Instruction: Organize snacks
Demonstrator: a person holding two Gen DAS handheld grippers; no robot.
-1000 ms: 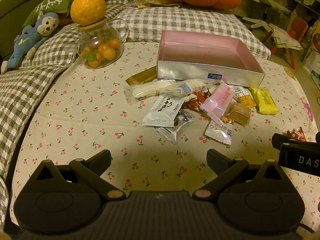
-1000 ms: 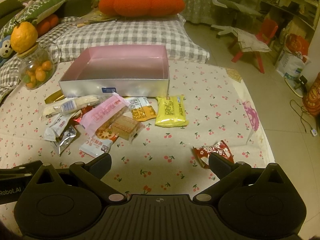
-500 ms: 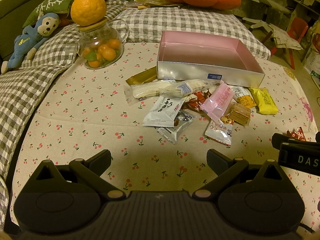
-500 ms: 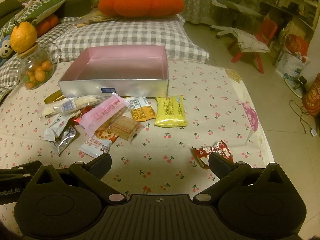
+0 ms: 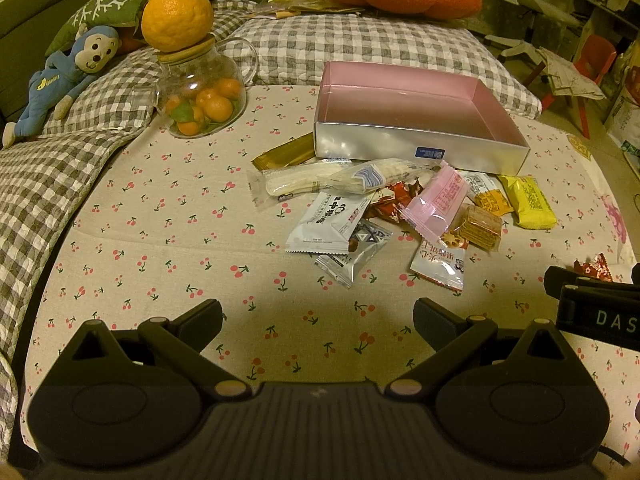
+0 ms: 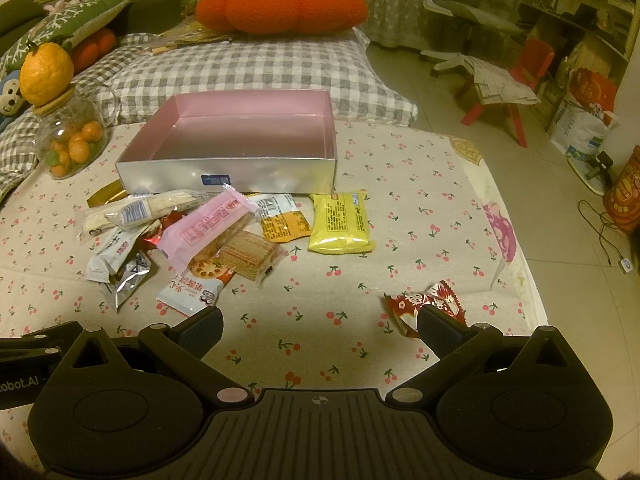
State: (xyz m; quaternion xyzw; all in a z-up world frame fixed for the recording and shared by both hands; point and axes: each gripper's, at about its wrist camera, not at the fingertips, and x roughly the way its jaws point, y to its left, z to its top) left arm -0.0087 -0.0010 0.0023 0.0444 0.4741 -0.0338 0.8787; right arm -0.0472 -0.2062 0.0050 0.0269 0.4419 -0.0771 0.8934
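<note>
A loose heap of wrapped snacks [image 5: 384, 216] lies on the cherry-print cloth [image 5: 168, 240] just in front of an empty pink-lined box [image 5: 416, 120] – nothing has shifted in the last second, so sorting has not begun. Both the left gripper [image 5: 318, 314] and the right gripper [image 6: 320, 322] hover near the cloth, jaws spread wide, grasping nothing. Only the right view fully shows a stray red packet [image 6: 420, 306] beside its finger – the left view barely catches it, but shows a blue toy monkey [image 5: 60, 76].

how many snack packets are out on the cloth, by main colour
white or clear: 5
pink: 1
orange: 1
yellow: 1
red: 2
gold: 1
silver: 1
total: 12, though the pile may hide more
</note>
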